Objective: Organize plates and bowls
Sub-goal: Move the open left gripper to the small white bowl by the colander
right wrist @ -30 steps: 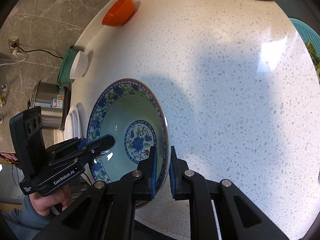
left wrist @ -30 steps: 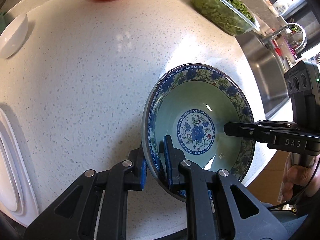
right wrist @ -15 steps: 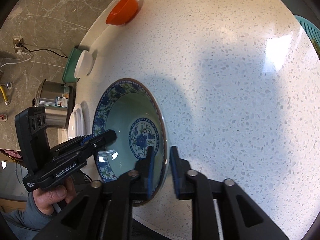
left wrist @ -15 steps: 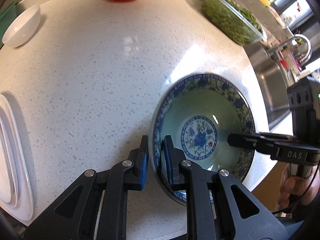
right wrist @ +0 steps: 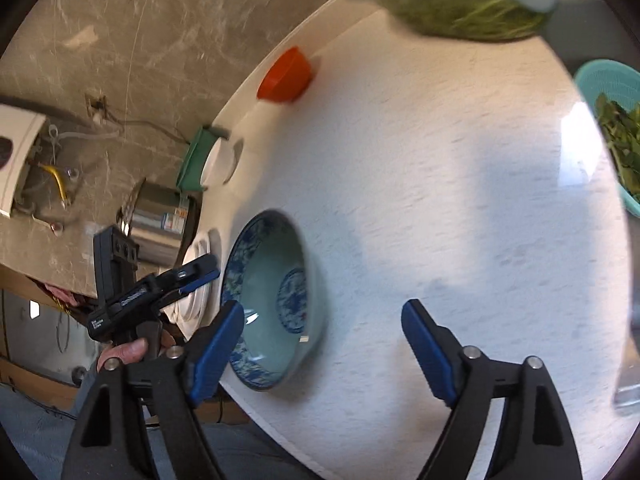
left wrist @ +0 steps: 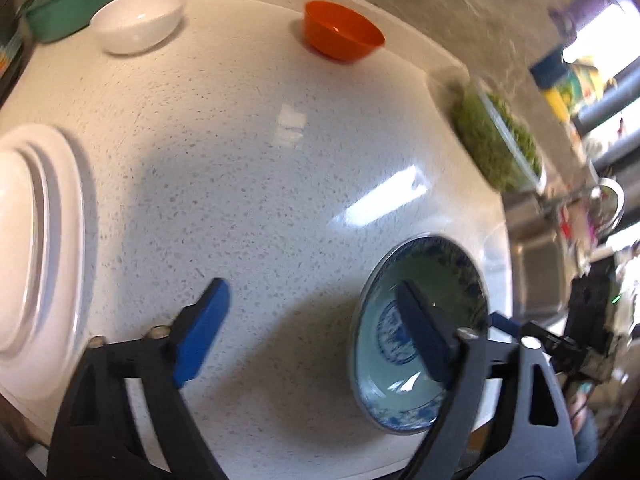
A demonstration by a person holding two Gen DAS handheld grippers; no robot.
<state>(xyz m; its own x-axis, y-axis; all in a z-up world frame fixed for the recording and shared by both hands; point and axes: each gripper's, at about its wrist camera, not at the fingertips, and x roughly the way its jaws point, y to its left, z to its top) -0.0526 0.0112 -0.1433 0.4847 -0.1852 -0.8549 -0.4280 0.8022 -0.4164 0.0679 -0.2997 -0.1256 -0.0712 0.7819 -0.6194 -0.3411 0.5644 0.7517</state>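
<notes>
A blue-and-white patterned bowl (left wrist: 424, 320) with a pale green inside rests on the white speckled counter (left wrist: 248, 184) near its front edge; it also shows in the right wrist view (right wrist: 272, 300). My left gripper (left wrist: 316, 328) is open and empty, its right finger in front of the bowl. My right gripper (right wrist: 324, 340) is open and empty, the bowl by its left finger. A stack of white plates (left wrist: 28, 232) lies at the left. A white bowl (left wrist: 136, 24) and an orange bowl (left wrist: 340, 38) stand at the back.
A green basin (left wrist: 68, 4) sits behind the white bowl. A clear container of greens (left wrist: 500, 140) stands at the right, a steel sink (left wrist: 536, 264) beyond it. A teal colander of leaves (right wrist: 616, 120) and a metal pot (right wrist: 160, 220) show in the right wrist view.
Both grippers have opened and let go of the patterned bowl's rim. Both have pulled back and swung, and the bowl now rests on the counter.
</notes>
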